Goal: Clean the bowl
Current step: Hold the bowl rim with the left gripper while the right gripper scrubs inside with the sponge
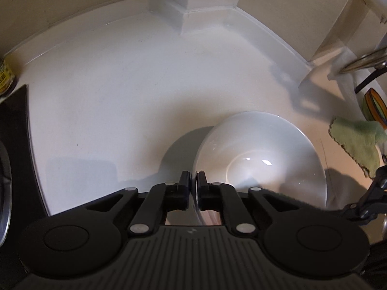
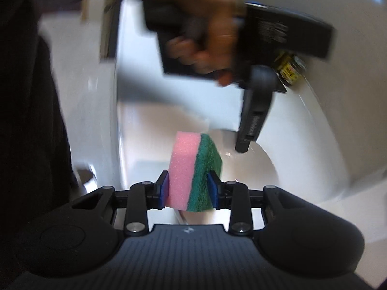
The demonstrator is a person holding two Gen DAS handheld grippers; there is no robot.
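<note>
A white bowl rests on the white counter, tipped so that its glossy inside faces the left wrist camera. My left gripper is shut on the bowl's near rim, with one finger inside and one outside. In the right wrist view the same bowl lies ahead, and a hand holds the left gripper down onto its rim. My right gripper is shut on a pink and green sponge, held upright just short of the bowl.
A pale green cloth lies right of the bowl, beside an orange-rimmed dish and a metal rim. A yellow tin and a black hob edge are at the left. A wall corner backs the counter.
</note>
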